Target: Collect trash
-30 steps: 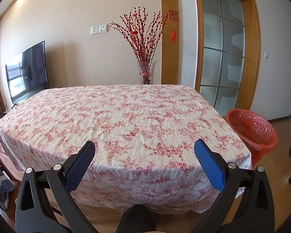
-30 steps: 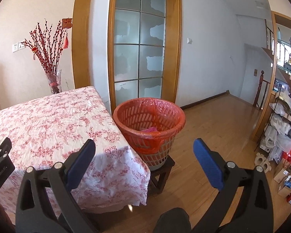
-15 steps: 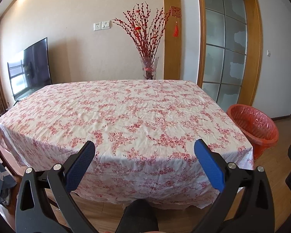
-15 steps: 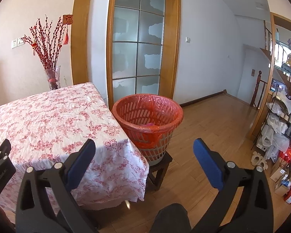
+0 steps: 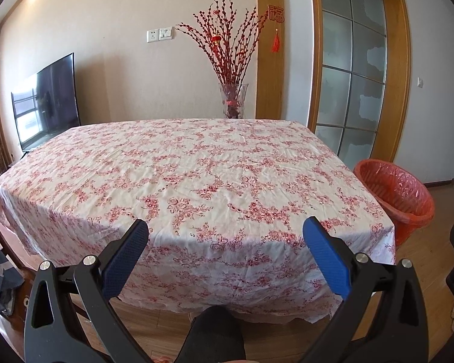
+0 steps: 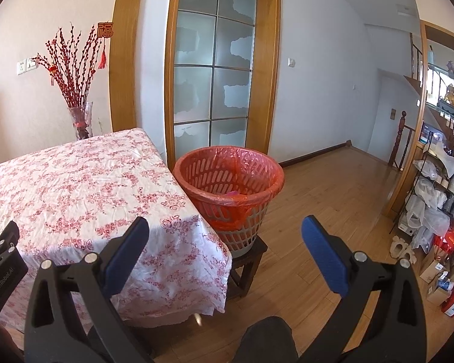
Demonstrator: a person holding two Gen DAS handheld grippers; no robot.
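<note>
Over on the far left, a dark television (image 5: 47,103) stands against the beige wall, beside the corner of the worktop (image 5: 196,175), which wears a white cloth printed with red flowers. Its cloth hangs down over the near edge toward the wooden floor (image 6: 333,199). Behind the worktop's far edge, a glass vase (image 5: 233,100) of red budded branches stands upright by the wall, with a double socket plate (image 5: 159,34) above and to its left and a red tasselled charm (image 5: 276,27) hanging on the wooden door frame to its right.

The left gripper (image 5: 225,243) hangs in front of the near edge of the worktop, its jaws wide apart with nothing between the blue pads. The right gripper (image 6: 225,240) is held just off the worktop's right corner, its jaws equally wide and holding nothing; the edge of the other tool shows at the left rim of its view.

Right of the worktop, just beside its corner, a slatted bin (image 6: 231,193) lined with an orange-red bag (image 6: 258,163) sits on a small dark stool (image 6: 246,261). Down inside the bin a scrap of pink trash (image 6: 233,193) lies at the bottom, only partly visible past the rim. Behind the bin stands a frosted glass door (image 6: 215,69) in a wooden frame. Farther right, well apart from the bin, a wire rack (image 6: 439,193) is crowded with plastic bags and boxes, with more boxes on the floor at its foot.
</note>
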